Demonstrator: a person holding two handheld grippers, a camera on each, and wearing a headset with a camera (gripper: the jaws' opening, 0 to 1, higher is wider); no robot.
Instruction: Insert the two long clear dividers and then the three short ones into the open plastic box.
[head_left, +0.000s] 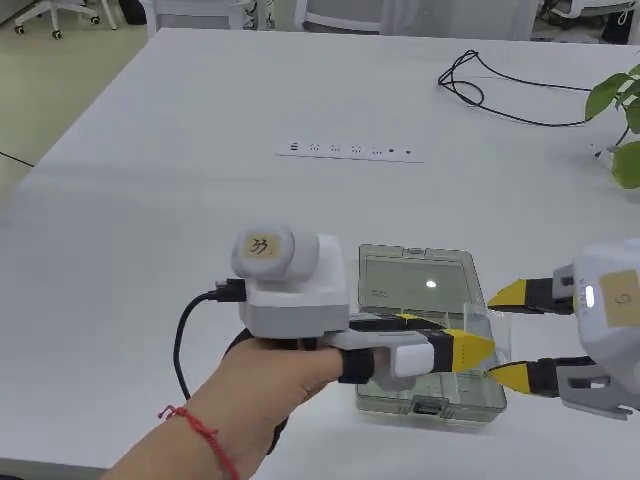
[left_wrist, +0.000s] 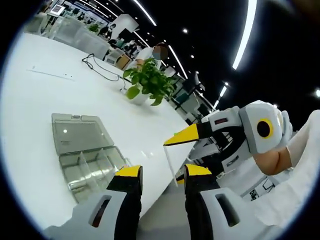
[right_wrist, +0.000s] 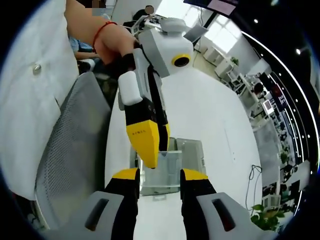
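We see a clear, rectangular plastic box (head_left: 412, 278), lid laid open, on the matte white table (head_left: 200, 180), w/ a thin clear divider (head_left: 498, 328) over it btwn the right gripper's (right_wrist: 160, 174) wide, empty jaws; left gripper (left_wrist: 163, 172) jaws apart beside it, grip can't tell.

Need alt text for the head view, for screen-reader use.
Two handheld yellow-tipped grippers meet over an open clear plastic box on a white table, with a clear divider upright between their tips. The left gripper, in a hand wearing a red string bracelet, reaches from the left; the right gripper enters from the right, jaws spread.
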